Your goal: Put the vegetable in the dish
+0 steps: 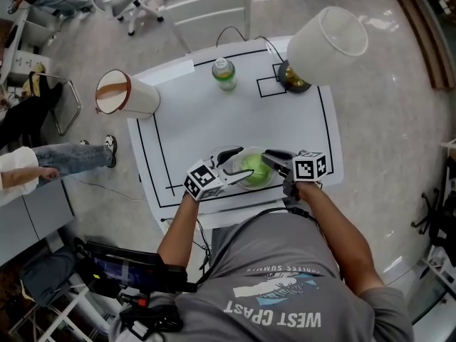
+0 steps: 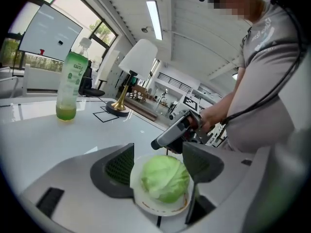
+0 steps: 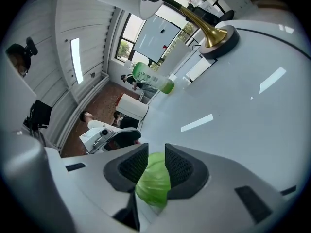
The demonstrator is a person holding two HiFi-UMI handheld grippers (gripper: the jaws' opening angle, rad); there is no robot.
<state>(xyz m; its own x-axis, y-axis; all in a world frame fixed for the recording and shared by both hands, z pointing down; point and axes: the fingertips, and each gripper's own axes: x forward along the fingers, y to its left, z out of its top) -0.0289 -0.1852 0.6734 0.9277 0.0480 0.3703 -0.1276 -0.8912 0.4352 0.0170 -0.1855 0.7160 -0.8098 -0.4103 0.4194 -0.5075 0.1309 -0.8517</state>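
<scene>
Cabbage (image 1: 255, 168), a pale green head, lies in the dish (image 1: 247, 186) at the lower middle of the head view, near the closest edge of a white desk (image 1: 214, 116). The desk top is glossy and marked with black lines: a large rectangle round most of it and a small square outline (image 1: 271, 86) toward the upper right. The desk stands on a shiny, pale floor (image 1: 385, 120). White chairs (image 1: 135, 2) fill the upper left of the frame, and a seated person's jeans and shoe (image 1: 75, 157) show at the left edge. The left gripper view shows tall windows at the upper left and a strip light on a white ceiling.

A green bottle (image 1: 224, 73) holding green liquid stands upright at the upper middle of the desk. To its right is a lamp (image 1: 324, 41) with a white shade and a brass base, which sits just beside the small square. A white cylinder (image 1: 127, 95) with a brown band is just beside the desk's upper left corner.

The dish is shallow, pale and round, with a thin brownish ring inside its rim. The left hand-held gripper (image 1: 239, 162) is released, its jaws spread wide on either side of the dish and clear of the cabbage. The right hand-held gripper (image 3: 156, 155) reaches in from the right and is grasping the cabbage, its ribbed pads (image 3: 180, 166) against the leaves.
</scene>
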